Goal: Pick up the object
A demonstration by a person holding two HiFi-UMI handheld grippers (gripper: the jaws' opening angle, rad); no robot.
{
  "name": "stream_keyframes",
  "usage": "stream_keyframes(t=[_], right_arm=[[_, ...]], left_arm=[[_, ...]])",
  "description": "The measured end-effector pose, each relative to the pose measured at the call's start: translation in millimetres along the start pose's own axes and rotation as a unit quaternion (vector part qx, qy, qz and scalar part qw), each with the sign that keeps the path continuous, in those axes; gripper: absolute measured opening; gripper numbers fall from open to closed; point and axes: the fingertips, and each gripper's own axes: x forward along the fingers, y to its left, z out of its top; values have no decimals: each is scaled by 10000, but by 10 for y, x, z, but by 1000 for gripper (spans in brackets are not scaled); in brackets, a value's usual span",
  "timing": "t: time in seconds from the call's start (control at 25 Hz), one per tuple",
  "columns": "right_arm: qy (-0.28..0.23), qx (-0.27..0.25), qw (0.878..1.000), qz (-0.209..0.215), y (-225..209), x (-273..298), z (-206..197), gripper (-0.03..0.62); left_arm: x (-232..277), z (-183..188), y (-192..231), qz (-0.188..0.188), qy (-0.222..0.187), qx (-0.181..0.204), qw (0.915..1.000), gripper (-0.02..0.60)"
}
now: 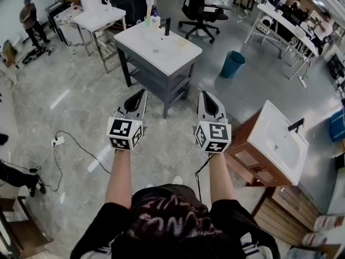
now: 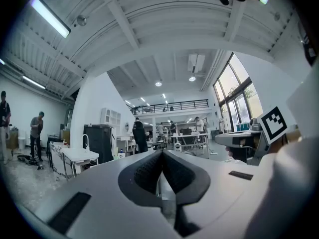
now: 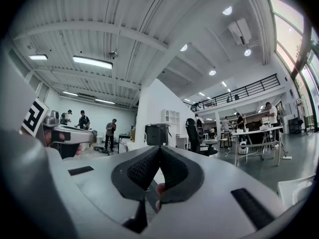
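My left gripper (image 1: 142, 92) and right gripper (image 1: 204, 94) are held side by side at waist height, pointing forward over the floor. Both are shut with nothing between the jaws, as the left gripper view (image 2: 160, 153) and the right gripper view (image 3: 159, 149) also show. Ahead stands a grey vanity with a white sink top (image 1: 161, 53). At its far edge are a yellow-green bottle (image 1: 148, 19), a small white bottle (image 1: 156, 20) and a black faucet (image 1: 166, 26). Both grippers are well short of it.
A wooden vanity with a white basin (image 1: 275, 144) stands close on the right. A blue bin (image 1: 233, 63) and an office chair (image 1: 199, 9) lie beyond. A white table (image 1: 97, 18) is at the back left, and a cable with a power strip (image 1: 58, 141) runs over the floor.
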Motion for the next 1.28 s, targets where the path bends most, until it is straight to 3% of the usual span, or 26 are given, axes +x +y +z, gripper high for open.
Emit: stream_keyframes(t=[0.8,1.28], right_arm=[[-16,-78,9999,-95,249,-209,-49,14],[69,-130,9996,-222,537,-236,-206,15]], left_arm=[[-299,-90,-18,-106,-20,-35,9999,15],[-484,-210,100,-369,-70,-119,9992,15]])
